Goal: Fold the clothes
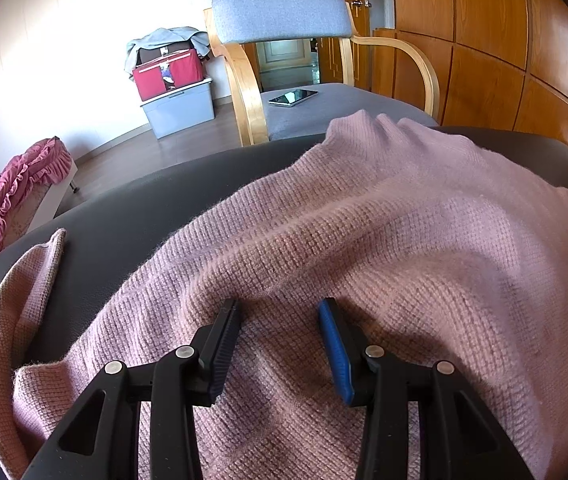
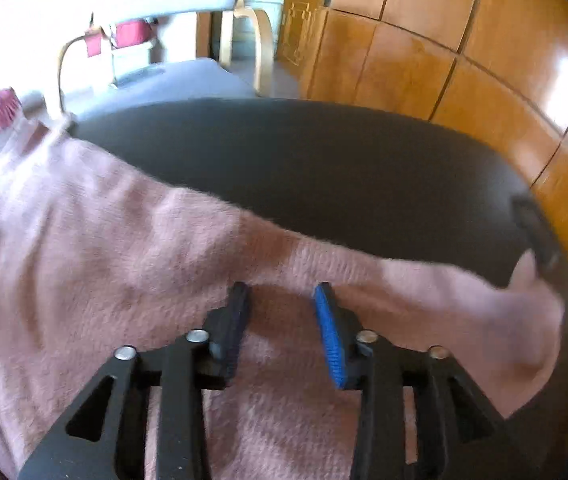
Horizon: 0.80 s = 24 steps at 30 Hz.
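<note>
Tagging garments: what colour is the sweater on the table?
Dusty pink knit sweater; sharpest in the left wrist view.

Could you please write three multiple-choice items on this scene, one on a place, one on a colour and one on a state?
1. Where does the phone lie?
A. on the armchair seat
B. on the dark table
C. on the floor

2. What colour is the knit sweater?
A. navy
B. pale pink
C. green

3. How do the left tongs stand?
A. shut on a sleeve
B. open above the sweater
C. out of view

Key:
1 A, the phone rests on the grey seat cushion behind the table.
2 B, the knit is pale pink in both views.
3 B, the fingers stand apart with sweater showing between them; the right tongs stand likewise.
</note>
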Available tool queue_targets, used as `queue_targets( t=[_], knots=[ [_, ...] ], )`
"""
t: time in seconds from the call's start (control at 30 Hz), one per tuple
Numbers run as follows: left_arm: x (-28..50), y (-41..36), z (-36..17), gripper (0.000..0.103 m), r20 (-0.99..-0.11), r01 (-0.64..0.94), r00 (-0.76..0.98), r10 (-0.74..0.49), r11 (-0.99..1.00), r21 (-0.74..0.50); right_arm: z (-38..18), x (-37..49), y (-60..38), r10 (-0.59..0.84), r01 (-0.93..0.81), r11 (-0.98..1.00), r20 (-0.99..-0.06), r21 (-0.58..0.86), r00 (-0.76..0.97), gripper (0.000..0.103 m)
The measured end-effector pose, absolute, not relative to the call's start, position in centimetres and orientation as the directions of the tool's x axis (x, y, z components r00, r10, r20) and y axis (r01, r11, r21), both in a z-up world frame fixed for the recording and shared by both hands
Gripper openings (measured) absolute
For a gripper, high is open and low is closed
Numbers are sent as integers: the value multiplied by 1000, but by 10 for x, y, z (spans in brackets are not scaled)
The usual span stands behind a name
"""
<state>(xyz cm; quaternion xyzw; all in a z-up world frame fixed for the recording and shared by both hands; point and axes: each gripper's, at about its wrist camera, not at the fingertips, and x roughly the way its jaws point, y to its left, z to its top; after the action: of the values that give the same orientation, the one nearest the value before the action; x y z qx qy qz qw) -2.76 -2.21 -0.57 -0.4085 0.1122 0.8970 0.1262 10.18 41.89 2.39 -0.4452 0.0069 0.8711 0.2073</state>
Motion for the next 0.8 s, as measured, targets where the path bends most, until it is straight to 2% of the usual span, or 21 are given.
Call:
queue_targets(
  t=[0.4, 0.53, 0.63, 0.8],
  knots=[
    [-29, -34, -5, 45, -764, -315, -630, 141, -945, 85, 31, 77, 406, 443, -383, -884, -743, -269, -501, 48],
    [-28, -31, -5, 45, -762, -313, -634, 132, -945, 97, 37, 81, 416, 432, -396, -885, -750, -245, -501, 49],
    [-27, -28, -5, 45, -759, -309, -640, 118, -944, 113, 54, 97, 386, 359, -347, -921, -729, -176, -583, 49],
    [-26, -23, -4, 45, -753, -301, -651, 93, -943, 145, 77, 103, 313, 170, -133, -985, -702, -108, -691, 49]
  ],
)
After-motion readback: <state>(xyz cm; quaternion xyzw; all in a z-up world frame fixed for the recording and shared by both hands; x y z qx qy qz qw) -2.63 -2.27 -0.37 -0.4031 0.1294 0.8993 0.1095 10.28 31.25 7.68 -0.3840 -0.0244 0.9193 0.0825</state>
